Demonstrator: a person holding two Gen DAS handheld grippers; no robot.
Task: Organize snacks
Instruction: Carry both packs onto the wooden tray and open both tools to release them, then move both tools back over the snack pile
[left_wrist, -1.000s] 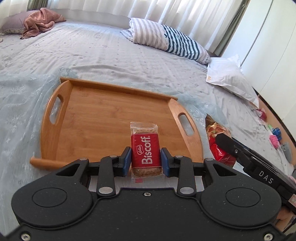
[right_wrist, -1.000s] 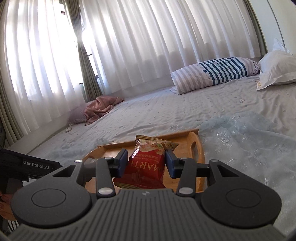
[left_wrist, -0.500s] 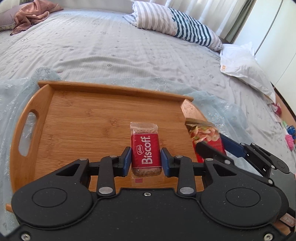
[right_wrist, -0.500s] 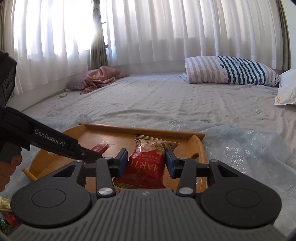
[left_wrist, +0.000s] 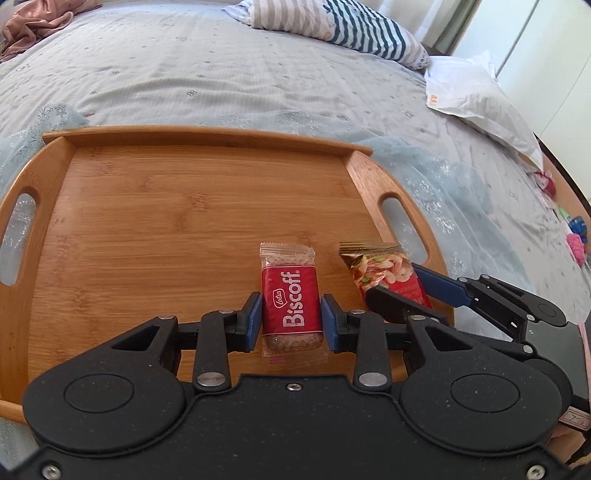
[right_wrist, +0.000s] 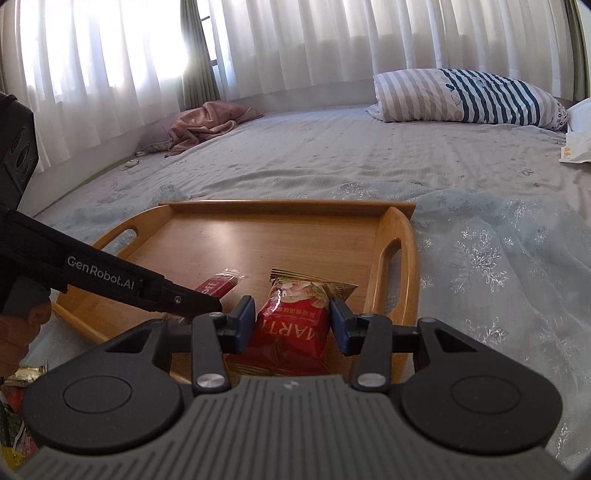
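The red Biscoff biscuit packet is pinched between the blue pads of the left tool, low over the near part of the rectangular bamboo tray with cut-out handles. Just to its right, the red glossy snack bag is clamped by the right tool above the tray's right side. The tray sits on a pale blue lacy cloth spread over the bed.

The right gripper is pinching a red snack bag over the near right part of the wooden tray. To its left, the left gripper is reaching in beside a red Biscoff pack, apparently gripping it, though its fingertips are hidden.
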